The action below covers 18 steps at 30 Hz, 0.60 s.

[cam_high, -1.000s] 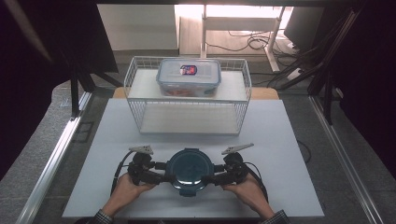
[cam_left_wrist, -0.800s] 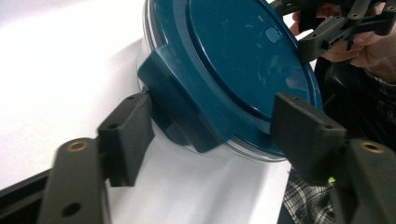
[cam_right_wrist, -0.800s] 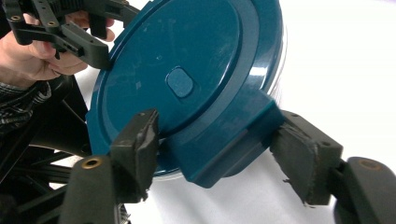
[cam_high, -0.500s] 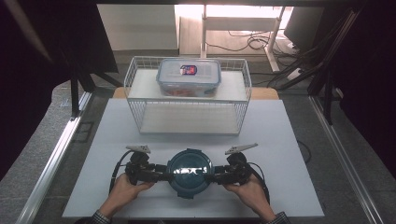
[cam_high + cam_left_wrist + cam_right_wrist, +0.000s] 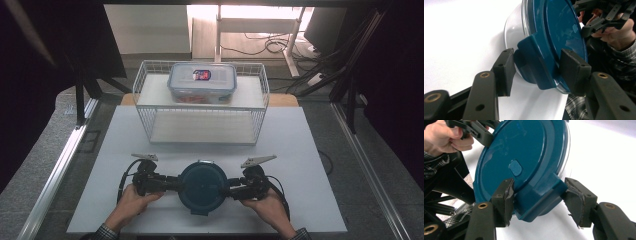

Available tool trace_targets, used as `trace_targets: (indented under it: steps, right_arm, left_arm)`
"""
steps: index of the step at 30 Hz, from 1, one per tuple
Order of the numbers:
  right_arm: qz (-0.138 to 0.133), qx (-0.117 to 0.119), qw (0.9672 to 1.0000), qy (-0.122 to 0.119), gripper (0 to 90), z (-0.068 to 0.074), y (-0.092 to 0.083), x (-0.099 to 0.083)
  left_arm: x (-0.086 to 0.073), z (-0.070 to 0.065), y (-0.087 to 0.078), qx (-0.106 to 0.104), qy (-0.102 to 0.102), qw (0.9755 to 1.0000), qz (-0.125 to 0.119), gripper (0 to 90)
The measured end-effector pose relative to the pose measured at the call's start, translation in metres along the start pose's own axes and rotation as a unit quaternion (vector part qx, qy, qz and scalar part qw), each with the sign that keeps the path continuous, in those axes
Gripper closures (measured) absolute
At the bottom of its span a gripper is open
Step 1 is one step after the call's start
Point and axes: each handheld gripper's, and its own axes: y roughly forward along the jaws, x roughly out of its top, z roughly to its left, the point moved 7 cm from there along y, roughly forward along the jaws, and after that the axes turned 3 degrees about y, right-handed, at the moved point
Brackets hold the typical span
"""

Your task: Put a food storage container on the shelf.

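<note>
Two grippers meet at my round container with the teal lid (image 5: 202, 186), which sits on the white table (image 5: 310, 150) near its front edge. My left gripper (image 5: 176, 183) straddles the left clasp tab (image 5: 534, 62); its jaws have just been closing and now flank the tab narrowly, pads about touching. My right gripper (image 5: 227, 190) flanks the right clasp tab (image 5: 541, 195) likewise. Behind stands a wire basket (image 5: 260, 90) with a rectangular lidded box (image 5: 202, 82) on top.
</note>
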Motion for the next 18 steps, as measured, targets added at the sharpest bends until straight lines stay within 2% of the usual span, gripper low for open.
trace_targets:
  steps: [2,4,7,14,18]
  right_arm:
    - [0.000,-0.001,1.0000,0.005,41.4,0.002,0.000,-0.002]
    - [-0.003,0.005,0.9997,0.025,41.7,0.003,0.000,-0.006]
    - [-0.009,0.012,0.9988,0.046,47.5,0.004,-0.003,-0.005]
    - [-0.022,0.028,0.9945,0.098,53.6,0.004,-0.007,-0.007]
    - [-0.027,0.028,0.9933,0.109,55.1,0.006,-0.010,-0.008]
  left_arm:
    - [-0.002,-0.003,-0.001,0.006,0.003,1.0000,-0.002,48.0]
    - [-0.005,-0.006,-0.003,0.013,0.007,0.9999,-0.005,48.4]
    - [-0.008,-0.009,-0.005,0.020,0.009,0.9997,-0.010,49.6]
    - [-0.012,-0.017,-0.007,0.024,-0.019,0.9986,-0.044,53.9]
    - [-0.013,-0.022,-0.009,0.027,-0.029,0.9978,-0.054,56.2]
